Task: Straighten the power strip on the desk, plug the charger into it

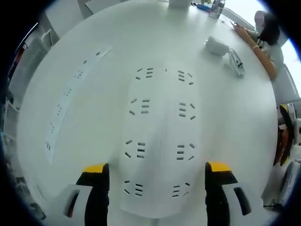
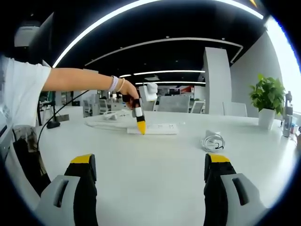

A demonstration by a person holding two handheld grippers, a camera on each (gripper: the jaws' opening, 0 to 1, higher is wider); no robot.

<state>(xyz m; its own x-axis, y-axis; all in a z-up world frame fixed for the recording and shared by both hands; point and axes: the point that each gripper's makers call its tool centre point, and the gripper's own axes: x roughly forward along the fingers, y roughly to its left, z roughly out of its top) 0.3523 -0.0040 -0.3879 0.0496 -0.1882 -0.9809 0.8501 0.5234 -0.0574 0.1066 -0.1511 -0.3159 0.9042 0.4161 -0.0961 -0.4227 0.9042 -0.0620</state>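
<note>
Jaws of the left gripper stand wide apart, straddling the near end of a white power strip lying flat on the white desk, its two rows of sockets running away between them. No readable writing shows on it. The right gripper is likewise spread and holds nothing; ahead, a white charger with coiled cord rests on the desk, well apart from the strip.

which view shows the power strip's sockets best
The left gripper view: the power strip lies right below, between the open tongs, each socket distinct. The right gripper view shows it far off, edge-on, under the left gripper.
</note>
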